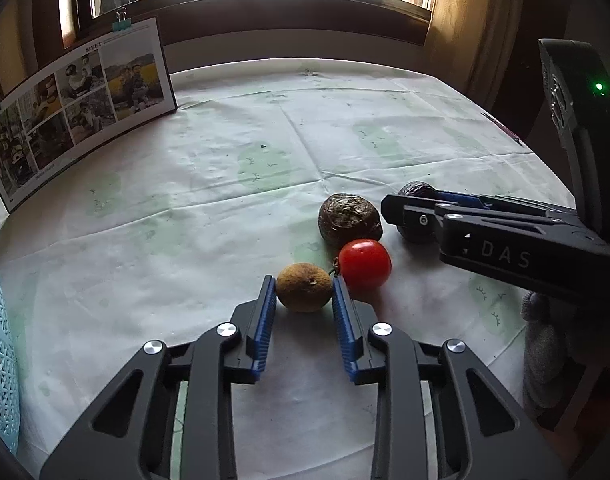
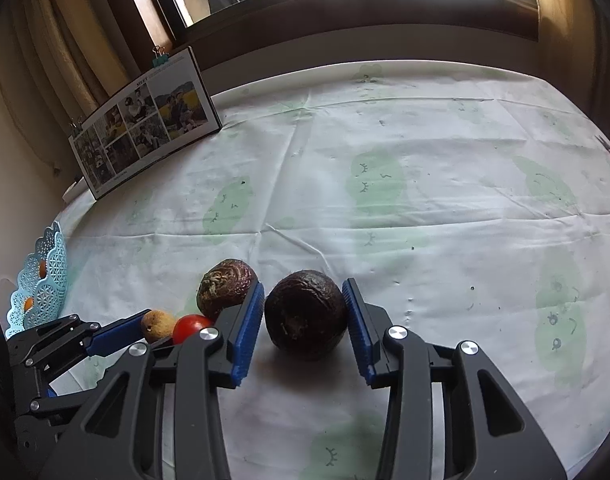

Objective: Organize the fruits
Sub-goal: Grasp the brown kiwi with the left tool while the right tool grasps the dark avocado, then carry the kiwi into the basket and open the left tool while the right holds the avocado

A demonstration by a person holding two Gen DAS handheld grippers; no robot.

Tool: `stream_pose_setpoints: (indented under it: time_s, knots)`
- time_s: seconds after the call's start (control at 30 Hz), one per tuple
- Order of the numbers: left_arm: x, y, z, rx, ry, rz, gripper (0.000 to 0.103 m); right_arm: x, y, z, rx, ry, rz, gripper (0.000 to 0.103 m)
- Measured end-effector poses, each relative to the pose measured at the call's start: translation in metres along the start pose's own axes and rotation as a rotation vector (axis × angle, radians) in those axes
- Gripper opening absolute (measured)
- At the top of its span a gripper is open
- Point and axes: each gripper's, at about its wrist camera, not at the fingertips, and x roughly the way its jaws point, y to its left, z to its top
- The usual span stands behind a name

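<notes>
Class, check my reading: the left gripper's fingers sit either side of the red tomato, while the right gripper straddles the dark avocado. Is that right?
Not quite. The left gripper has its fingers either side of the brown kiwi, as the left wrist view shows; the red tomato lies just outside its right finger. The right gripper does straddle the dark avocado.

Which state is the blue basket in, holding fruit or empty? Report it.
Holding fruit: orange pieces show through the lattice wall of the blue basket in the right wrist view. How many, cannot tell.
</notes>
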Motion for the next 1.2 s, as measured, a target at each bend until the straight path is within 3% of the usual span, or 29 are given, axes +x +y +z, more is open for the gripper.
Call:
stream_pose_setpoints:
  time_s: [0.2, 0.77, 1.2]
  knots:
    - [-0.011, 0.004, -0.002, -0.03, -0.031, 0.023, 0.029, -0.002, 0.004, -0.002, -0.026, 0.001, 0.0, 0.039]
    - [-0.06, 0.038, -0.006, -0.146, -0.148, 0.18, 0.029, -0.022, 0.001, 0.0, -0.009, -0.097, -0.008, 0.039]
    - [-0.104, 0.08, -0.016, -0.243, -0.245, 0.376, 0.029, -0.024, 0.004, -0.001, -0.015, -0.103, -0.005, 0.039]
